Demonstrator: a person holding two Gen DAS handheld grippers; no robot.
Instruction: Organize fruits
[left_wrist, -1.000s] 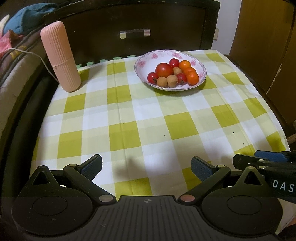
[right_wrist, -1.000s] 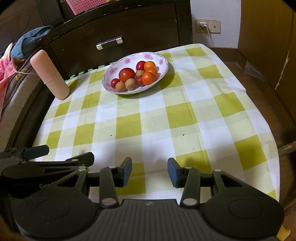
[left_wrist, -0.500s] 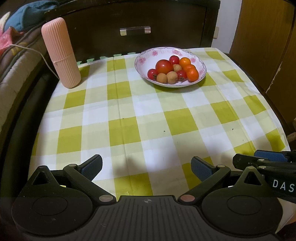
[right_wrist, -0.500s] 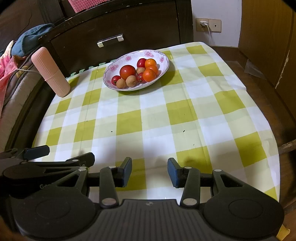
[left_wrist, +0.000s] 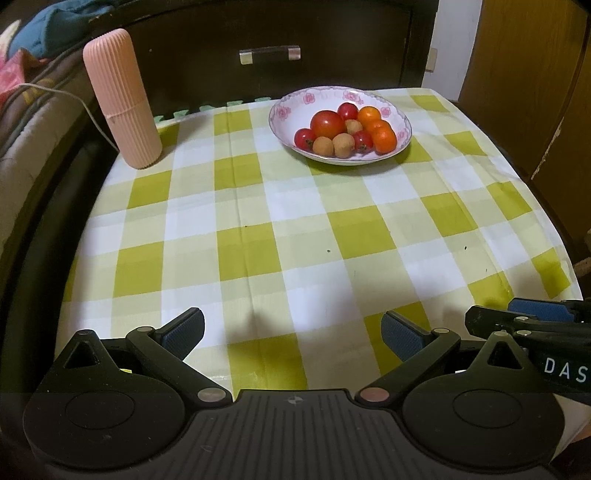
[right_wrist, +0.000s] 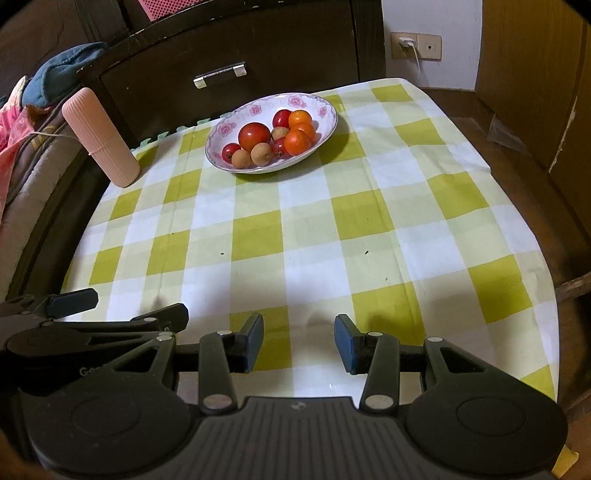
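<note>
A white bowl with pink flowers (left_wrist: 288, 110) (right_wrist: 229, 127) stands at the far side of the checked tablecloth. It holds a large red tomato (left_wrist: 327, 124) (right_wrist: 254, 135), small cherry tomatoes, orange fruits (left_wrist: 384, 138) (right_wrist: 297, 143) and brown longans (left_wrist: 342, 145) (right_wrist: 261, 154). My left gripper (left_wrist: 291, 330) is open wide and empty over the near edge of the cloth. My right gripper (right_wrist: 298, 341) is open and empty, also at the near edge, far from the bowl. Each gripper shows at the edge of the other's view.
A ribbed pink cylinder (left_wrist: 120, 99) (right_wrist: 99, 136) stands at the far left corner of the cloth. A dark cabinet with a metal handle (left_wrist: 269, 55) is behind the table. A sofa with clothes lies to the left. A wooden panel is on the right.
Both grippers have risen or tilted slightly, so the bowl and cylinder sit a little farther and lower in view. Both jaws stay open.
</note>
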